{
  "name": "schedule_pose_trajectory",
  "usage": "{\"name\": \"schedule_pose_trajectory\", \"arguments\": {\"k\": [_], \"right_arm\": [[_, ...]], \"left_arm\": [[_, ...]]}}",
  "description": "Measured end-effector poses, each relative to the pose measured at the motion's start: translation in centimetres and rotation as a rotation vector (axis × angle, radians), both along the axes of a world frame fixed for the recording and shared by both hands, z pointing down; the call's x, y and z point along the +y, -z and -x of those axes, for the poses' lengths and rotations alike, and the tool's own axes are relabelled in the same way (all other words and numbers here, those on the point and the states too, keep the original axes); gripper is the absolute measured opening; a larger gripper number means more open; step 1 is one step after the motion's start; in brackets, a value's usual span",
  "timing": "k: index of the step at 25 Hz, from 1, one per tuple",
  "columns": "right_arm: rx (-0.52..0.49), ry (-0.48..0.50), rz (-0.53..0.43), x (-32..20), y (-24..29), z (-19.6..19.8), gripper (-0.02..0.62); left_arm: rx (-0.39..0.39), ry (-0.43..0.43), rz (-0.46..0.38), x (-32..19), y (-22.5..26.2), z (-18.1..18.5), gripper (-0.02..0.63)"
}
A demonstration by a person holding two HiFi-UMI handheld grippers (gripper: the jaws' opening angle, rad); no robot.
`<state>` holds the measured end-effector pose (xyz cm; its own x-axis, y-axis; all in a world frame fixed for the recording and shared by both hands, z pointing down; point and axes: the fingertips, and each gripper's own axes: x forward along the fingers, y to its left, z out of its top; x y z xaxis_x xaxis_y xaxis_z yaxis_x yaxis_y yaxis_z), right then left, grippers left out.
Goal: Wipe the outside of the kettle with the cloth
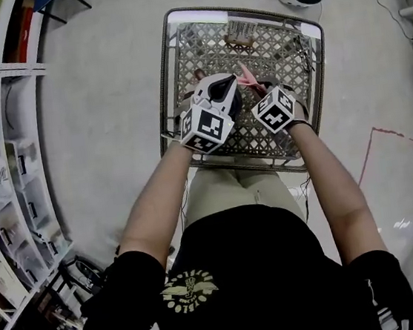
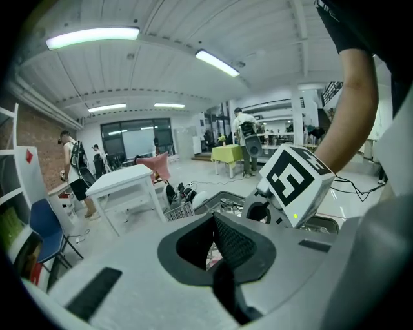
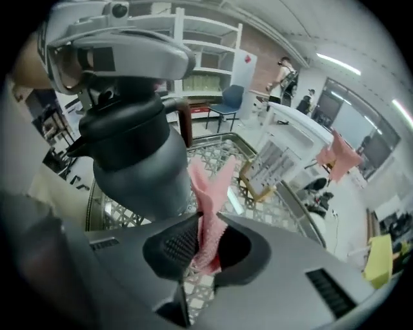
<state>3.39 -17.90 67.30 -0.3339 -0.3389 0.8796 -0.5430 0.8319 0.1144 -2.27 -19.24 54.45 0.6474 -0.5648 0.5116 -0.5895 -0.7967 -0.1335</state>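
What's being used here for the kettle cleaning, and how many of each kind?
Dark grey kettle: 1
Pink cloth: 1
Hand-held tools: 2, the left tool and the right tool, the latter pinching the cloth
Total: 4

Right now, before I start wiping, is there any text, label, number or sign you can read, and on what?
Nothing legible in any view.
Marker cubes: black-and-white square patterns, not words.
Shirt emblem: yellow, too small to read.
Shelf bin label: blurred.
Red diamond sign: no lettering readable.
Kettle, cloth: no print visible.
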Motion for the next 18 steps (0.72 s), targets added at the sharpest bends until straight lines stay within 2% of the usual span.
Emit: {"name": "schedule_pose_trajectory", "arguments": {"k": [4, 8, 11, 18], "right_arm": [[0.078, 0.167, -0.022, 0.5, 0.6, 2.4, 0.051], [0.119, 0.26, -0.024, 2.2, 1.2, 3.7, 0.051], [0.141, 0.27, -0.01, 3.6, 1.1, 4.0, 0.051], [0.126, 0.188, 0.041, 6.6, 1.3, 4.3, 0.051]], "left_arm": [[0.007, -0.006, -0.001, -0.2, 0.0, 0.0, 0.006], [-0.026, -0.04, -0.016, 0.0, -0.4, -0.2, 0.006], [-0.029, -0.051, -0.016, 0.2, -0.5, -0.1, 0.006], [0.0, -0.056, -0.006, 0.3, -0.1, 0.4, 0.006]]}}
